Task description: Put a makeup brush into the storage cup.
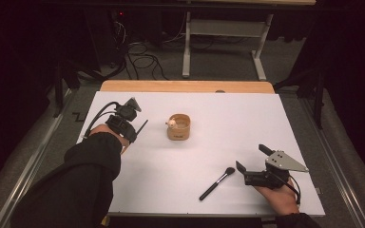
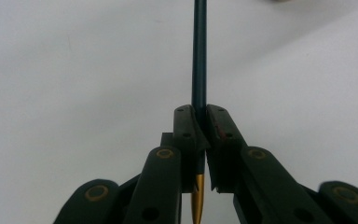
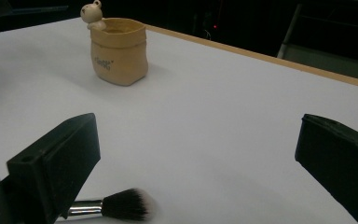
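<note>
On the white tabletop (image 1: 185, 161), we've got two claws and a little pot

Over on our left side, the left claw (image 2: 199, 122) is clamped tight on a thin dark stick (image 2: 199, 56) with a gold tip poking out below the jaws; in the high view it sits up off the tabletop, left of the tan pot (image 1: 178, 127) with a small bear on its rim. Our right claw (image 1: 252, 159) is spread wide with nothing in it, resting near the front edge, and the makeup brush (image 1: 217, 183) lies flat just beside it, bristles toward the claw.
</note>
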`<state>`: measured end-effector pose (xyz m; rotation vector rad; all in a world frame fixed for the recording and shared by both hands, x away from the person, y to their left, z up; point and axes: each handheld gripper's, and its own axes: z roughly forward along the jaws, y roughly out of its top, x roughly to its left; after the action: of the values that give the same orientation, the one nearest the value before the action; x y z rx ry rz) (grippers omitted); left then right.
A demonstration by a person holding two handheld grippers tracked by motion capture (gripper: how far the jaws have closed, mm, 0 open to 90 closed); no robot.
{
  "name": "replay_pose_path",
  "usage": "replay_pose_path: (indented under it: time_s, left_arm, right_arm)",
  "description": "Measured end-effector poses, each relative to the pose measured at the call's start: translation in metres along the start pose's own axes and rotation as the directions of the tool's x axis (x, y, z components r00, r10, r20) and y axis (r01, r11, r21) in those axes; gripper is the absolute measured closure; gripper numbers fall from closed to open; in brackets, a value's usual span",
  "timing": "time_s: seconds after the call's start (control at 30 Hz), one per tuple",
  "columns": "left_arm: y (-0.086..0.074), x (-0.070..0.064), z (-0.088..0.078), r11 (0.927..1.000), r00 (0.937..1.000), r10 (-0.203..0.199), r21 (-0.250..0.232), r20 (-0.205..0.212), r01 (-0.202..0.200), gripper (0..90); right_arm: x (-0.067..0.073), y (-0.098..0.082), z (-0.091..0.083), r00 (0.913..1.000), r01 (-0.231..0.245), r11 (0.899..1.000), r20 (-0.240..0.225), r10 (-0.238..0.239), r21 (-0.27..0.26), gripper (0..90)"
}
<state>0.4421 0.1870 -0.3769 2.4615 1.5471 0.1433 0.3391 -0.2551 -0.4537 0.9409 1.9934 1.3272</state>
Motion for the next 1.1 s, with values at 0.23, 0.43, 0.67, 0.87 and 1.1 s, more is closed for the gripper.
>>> replay_pose_path:
  time_s: [0.23, 0.43, 0.67, 0.87, 1.1]
  left_arm:
    - [-0.003, -0.004, -0.008, 0.9996, 0.9997, 0.023, -0.013, 0.002, -0.023, 83.2]
    - [-0.005, -0.015, -0.006, 0.9975, 0.9976, 0.068, -0.018, 0.014, -0.068, 83.2]
    - [-0.009, -0.036, 0.000, 0.9892, 0.9883, 0.146, -0.009, 0.042, -0.146, 83.2]
    - [-0.010, -0.047, 0.002, 0.9835, 0.9822, 0.181, -0.012, 0.051, -0.180, 83.1]
    - [-0.010, -0.064, 0.003, 0.9710, 0.9673, 0.239, -0.016, 0.085, -0.238, 83.2]
  right_arm:
    - [0.000, 0.000, 0.000, 1.0000, 0.000, 1.000, 0.001, 0.000, 0.001, 0.5]
    - [0.000, 0.000, 0.000, 1.0000, 0.002, 1.000, 0.000, -0.002, 0.003, 0.5]
    - [0.001, 0.000, 0.000, 1.0000, 0.003, 1.000, -0.001, -0.003, 0.003, 0.5]
    - [0.001, 0.000, 0.000, 1.0000, 0.004, 1.000, 0.000, -0.004, 0.004, 0.5]
    - [0.001, 0.000, 0.001, 1.0000, 0.005, 1.000, -0.001, -0.005, 0.005, 0.5]
